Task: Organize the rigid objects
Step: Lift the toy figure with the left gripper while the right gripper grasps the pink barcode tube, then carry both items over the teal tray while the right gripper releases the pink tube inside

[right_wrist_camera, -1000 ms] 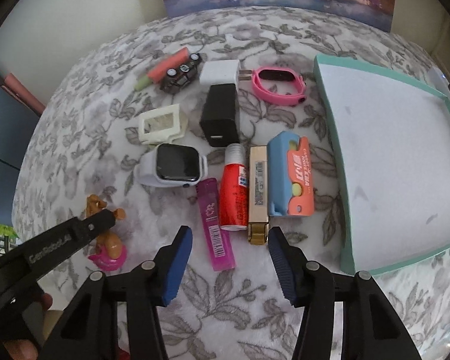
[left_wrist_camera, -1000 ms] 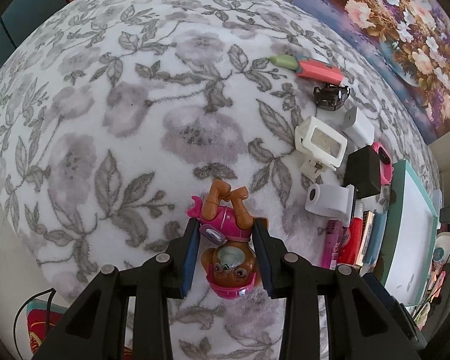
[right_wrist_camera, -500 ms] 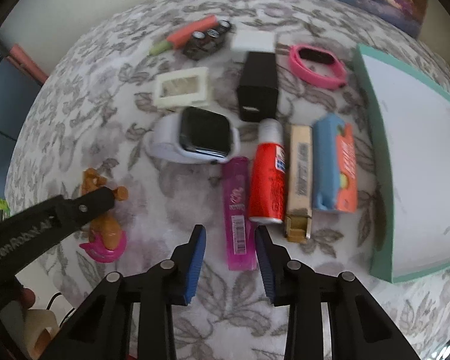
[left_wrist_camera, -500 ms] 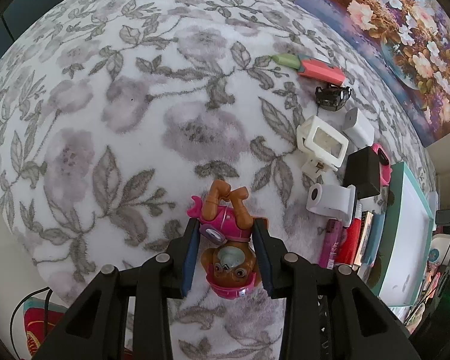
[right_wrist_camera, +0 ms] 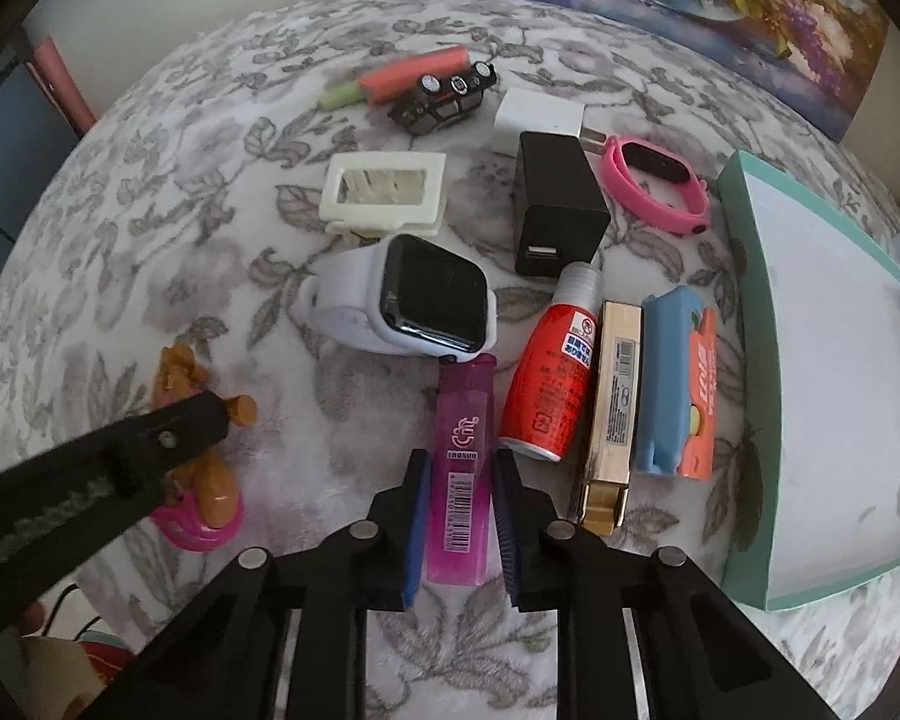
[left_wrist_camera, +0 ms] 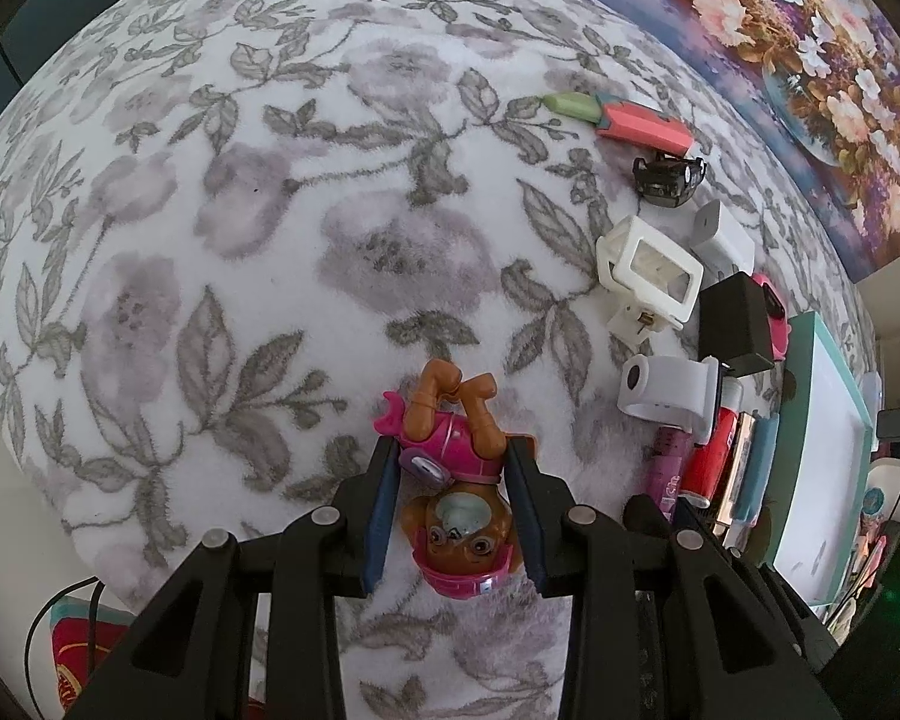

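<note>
My left gripper (left_wrist_camera: 453, 456) is shut on a brown and pink puppy figure (left_wrist_camera: 450, 456) that lies on the floral cloth, legs pointing away. The figure also shows at the left of the right wrist view (right_wrist_camera: 201, 480), partly behind the left gripper's finger. My right gripper (right_wrist_camera: 459, 480) has its blue pads on both sides of a pink translucent case (right_wrist_camera: 459, 468) with a barcode, closed to about its width. The case lies flat. Whether the pads press it I cannot tell for sure.
A white smartwatch (right_wrist_camera: 414, 300), red tube (right_wrist_camera: 555, 372), gold bar (right_wrist_camera: 615, 402) and blue-orange pack (right_wrist_camera: 678, 384) lie beside the case. Behind are a black charger (right_wrist_camera: 555, 204), white frame (right_wrist_camera: 387, 192), pink band (right_wrist_camera: 660, 186), toy car (right_wrist_camera: 444, 96). A teal tray (right_wrist_camera: 744, 396) stands right.
My right gripper has moved forward and down over the pink case and narrowed from wide open to around it. My left gripper stays shut on the puppy figure, hardly moved.
</note>
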Demonstrator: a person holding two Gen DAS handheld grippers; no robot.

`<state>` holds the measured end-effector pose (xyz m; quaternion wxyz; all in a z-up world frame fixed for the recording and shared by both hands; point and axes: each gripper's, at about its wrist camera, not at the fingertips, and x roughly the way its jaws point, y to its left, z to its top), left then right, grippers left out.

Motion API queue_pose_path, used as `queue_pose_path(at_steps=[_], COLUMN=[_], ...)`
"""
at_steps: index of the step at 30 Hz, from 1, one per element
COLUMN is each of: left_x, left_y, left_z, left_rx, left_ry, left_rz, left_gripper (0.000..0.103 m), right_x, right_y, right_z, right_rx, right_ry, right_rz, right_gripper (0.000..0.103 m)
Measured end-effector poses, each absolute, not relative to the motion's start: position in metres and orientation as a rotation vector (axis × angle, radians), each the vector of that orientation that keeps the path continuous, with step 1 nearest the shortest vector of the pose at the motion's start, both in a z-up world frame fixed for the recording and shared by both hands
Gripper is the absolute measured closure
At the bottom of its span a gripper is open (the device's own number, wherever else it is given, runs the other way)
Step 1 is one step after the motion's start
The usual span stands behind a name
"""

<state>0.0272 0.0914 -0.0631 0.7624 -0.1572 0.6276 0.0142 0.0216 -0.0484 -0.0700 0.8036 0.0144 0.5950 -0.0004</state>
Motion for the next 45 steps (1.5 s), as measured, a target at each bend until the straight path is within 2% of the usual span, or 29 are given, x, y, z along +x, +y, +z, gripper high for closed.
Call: queue_pose_path(at_steps=[22,29,34,45], left_x=[0.015,0.024,0.037,0.032], left_y=[0.073,0.012,-0.051,-0.151], left_z=[-0.005,0.030,0.033,0.005], left_rx=[-0.323,-0.180,-0.074,-0.035], left_ry=[1.214,1.195,1.235,1.268], left_rz=[-0.025,-0.129,-0.206,-0.398], left_gripper=[0.066,0.066,0.066,0.066], right_x=[-0.002,-0.008,-0.018,-0.055], right_y=[-0.127,-0.175,-0.219,-0.315], right_z=[0.012,0.023,0.019,0.007], right_rx=[0.348,0.409,0.461,0.596], right_ry=[1.044,0.999,1.002,0.954], right_rz=[-0.011,-0.152,-0.280,-0.545], right_gripper=[0.083,0.083,0.083,0.082])
